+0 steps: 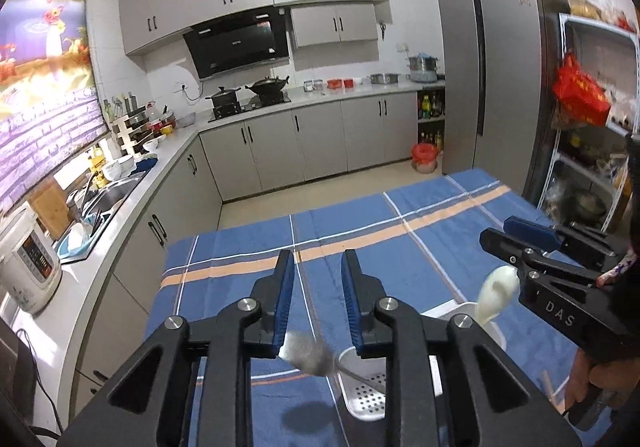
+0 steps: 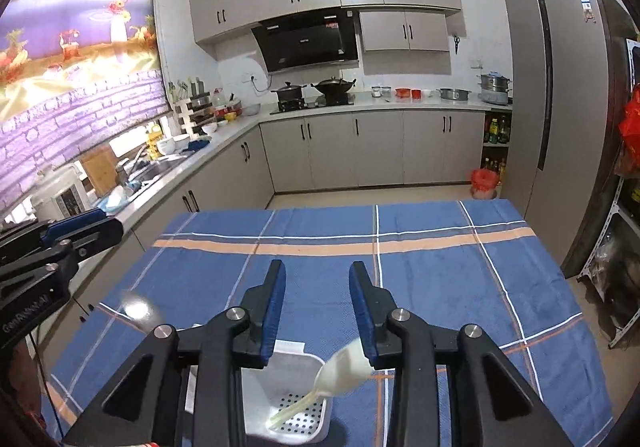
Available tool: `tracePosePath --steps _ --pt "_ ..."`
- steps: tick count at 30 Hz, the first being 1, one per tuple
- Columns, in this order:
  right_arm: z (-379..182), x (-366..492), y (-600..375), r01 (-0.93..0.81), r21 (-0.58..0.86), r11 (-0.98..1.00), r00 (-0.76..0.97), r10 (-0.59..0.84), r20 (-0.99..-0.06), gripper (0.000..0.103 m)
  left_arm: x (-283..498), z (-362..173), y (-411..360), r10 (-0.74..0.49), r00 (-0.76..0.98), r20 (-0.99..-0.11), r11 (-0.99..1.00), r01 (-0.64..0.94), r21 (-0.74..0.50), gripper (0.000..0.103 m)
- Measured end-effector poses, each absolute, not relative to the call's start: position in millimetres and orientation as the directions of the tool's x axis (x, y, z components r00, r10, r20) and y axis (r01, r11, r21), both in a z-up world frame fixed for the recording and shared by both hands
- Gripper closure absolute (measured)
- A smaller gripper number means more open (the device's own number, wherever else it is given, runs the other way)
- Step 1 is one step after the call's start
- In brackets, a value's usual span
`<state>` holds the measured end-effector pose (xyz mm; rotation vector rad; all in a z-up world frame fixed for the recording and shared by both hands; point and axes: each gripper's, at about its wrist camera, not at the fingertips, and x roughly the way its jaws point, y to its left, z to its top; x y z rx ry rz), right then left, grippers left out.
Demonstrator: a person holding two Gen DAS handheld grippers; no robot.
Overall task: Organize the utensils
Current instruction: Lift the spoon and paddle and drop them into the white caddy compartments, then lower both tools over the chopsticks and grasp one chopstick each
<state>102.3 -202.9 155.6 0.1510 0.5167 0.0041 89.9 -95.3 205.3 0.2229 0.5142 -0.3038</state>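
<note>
Both your grippers hang over the white bin (image 2: 298,357), jaws spread.
Your left gripper (image 1: 318,273) grips nothing; a blurred metal spoon (image 1: 308,357) is below it. Your right gripper (image 2: 318,281) grips nothing; the white spoon (image 2: 340,369) tilts into the bin.

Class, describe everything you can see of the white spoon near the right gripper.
The white spoon looks like glossy ceramic or plastic, with an oval bowl and a short handle. It is blurred and tilted, bowl uppermost, handle pointing down into the white perforated basket. Its bowl sits beside one blue pad of the right gripper, whose jaws stand apart; whether anything touches it is unclear.
</note>
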Motion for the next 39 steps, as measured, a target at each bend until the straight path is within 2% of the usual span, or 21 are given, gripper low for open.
tracePosePath --steps 2,4,6,9,11,13,17,19,22,26,32,34,36,39 --pt "165 90 -208 0.027 0.162 0.986 0.877 0.054 -0.477 0.065 77 215 -89 -0.232 0.835 -0.499 0.936 0.331 0.118 0.077" --pt "174 75 -215 0.027 0.177 0.984 0.884 0.060 -0.463 0.055 59 224 -80 -0.238 0.843 -0.482 0.940 0.325 0.104 0.071" --pt "180 58 -223 0.028 0.190 0.981 0.886 0.064 -0.459 0.050 39 231 -72 -0.249 0.847 -0.470 0.944 0.321 0.079 0.065" --pt "179 33 -237 0.030 0.213 0.977 0.869 0.080 -0.489 0.045 15 225 -63 -0.268 0.829 -0.490 0.945 0.326 0.035 0.056" --pt "169 15 -248 0.029 0.228 0.973 0.837 0.101 -0.538 0.043 1 210 -63 -0.278 0.799 -0.533 0.941 0.339 0.017 0.055" --pt "141 -2 -261 0.031 0.240 0.970 0.763 0.133 -0.633 0.043 -12 185 -68 -0.278 0.755 -0.594 0.938 0.345 0.001 0.055" --pt "81 -36 -271 0.025 0.251 0.968 0.619 0.182 -0.764 0.044 -36 119 -84 -0.301 0.616 -0.727 0.927 0.368 -0.072 0.055" --pt "57 -54 -272 0.028 0.264 0.964 0.560 0.203 -0.803 0.054 -45 92 -91 -0.310 0.550 -0.775 0.921 0.376 -0.102 0.055" --pt "38 -72 -274 0.027 0.282 0.959 0.518 0.228 -0.824 0.056 -58 56 -100 -0.322 0.468 -0.823 0.916 0.374 -0.146 0.055" --pt "30 -90 -268 0.009 0.270 0.963 0.504 0.229 -0.833 0.057 -70 35 -116 -0.304 0.427 -0.851 0.906 0.407 -0.119 0.057" --pt "27 -99 -257 -0.004 0.225 0.974 0.500 0.197 -0.844 0.066 -75 25 -128 -0.307 0.410 -0.859 0.895 0.431 -0.114 0.073" --pt "24 -100 -255 -0.011 0.199 0.980 0.495 0.178 -0.850 0.071 -73 25 -129 -0.314 0.399 -0.862 0.893 0.432 -0.126 0.088" --pt "21 -98 -251 -0.014 0.179 0.984 0.487 0.163 -0.858 0.076 -73 24 -131 -0.320 0.390 -0.863 0.889 0.439 -0.132 0.093" --pt "20 -96 -249 -0.015 0.171 0.985 0.484 0.157 -0.861 0.076 -75 26 -137 -0.308 0.393 -0.866 0.888 0.445 -0.114 0.098"
